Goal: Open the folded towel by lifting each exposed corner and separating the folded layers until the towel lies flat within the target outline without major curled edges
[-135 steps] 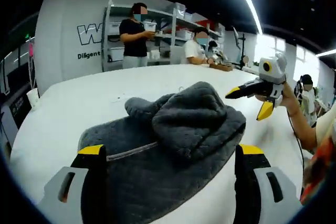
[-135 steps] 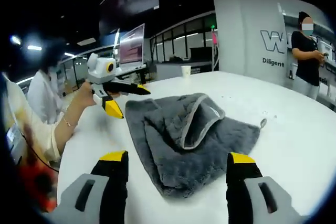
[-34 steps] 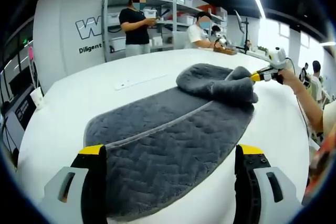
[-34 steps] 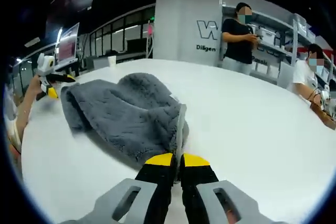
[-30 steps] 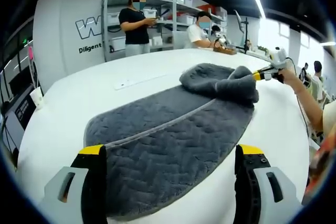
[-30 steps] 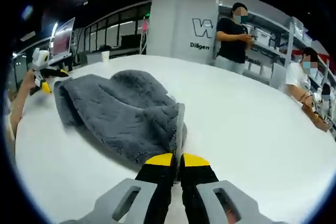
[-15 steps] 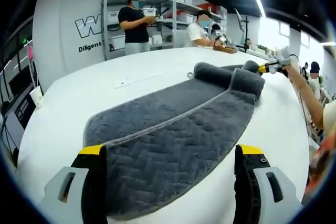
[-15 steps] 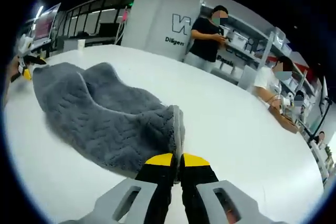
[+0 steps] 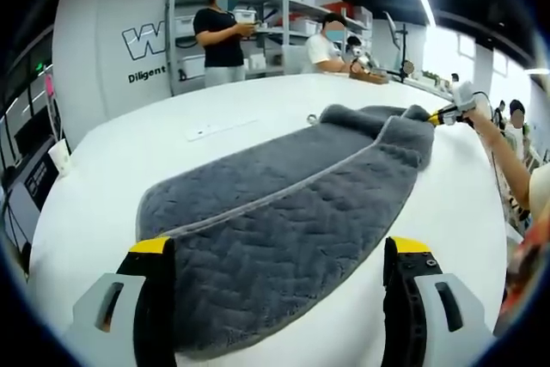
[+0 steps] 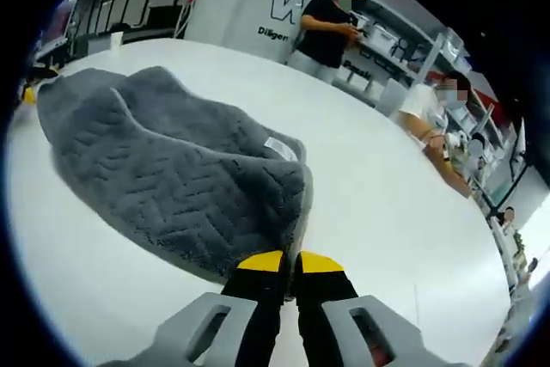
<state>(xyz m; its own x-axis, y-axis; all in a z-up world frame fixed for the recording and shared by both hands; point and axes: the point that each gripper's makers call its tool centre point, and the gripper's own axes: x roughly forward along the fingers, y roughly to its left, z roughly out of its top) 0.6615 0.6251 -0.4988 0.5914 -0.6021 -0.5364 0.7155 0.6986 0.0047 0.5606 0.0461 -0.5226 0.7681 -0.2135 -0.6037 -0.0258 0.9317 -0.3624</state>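
A grey quilted towel (image 9: 284, 204) lies stretched out along the white table (image 9: 103, 169), with a pale seam running down its length. My left gripper (image 9: 282, 251) is open, its two jaws standing either side of the towel's near end. At the towel's far corner my right gripper (image 9: 440, 116) is held by a person's hand. In the right gripper view, my right gripper (image 10: 289, 260) is shut on the towel's (image 10: 163, 169) near edge, close to a white label (image 10: 280, 149). The far end still bulges in soft folds. The left gripper's yellow tip (image 10: 29, 94) shows at that far end.
A person stands at metal shelves (image 9: 258, 32) behind the table. Another person (image 9: 325, 49) sits at the far rim beside small items. A thin white strip (image 9: 210, 132) lies on the table beyond the towel. Bare table (image 10: 387, 195) spreads to the right of my right gripper.
My right gripper has pulled the towel's corner away from the left gripper. The bunched top layer has unrolled, and the towel lies longer and flatter. My left gripper has stayed put.
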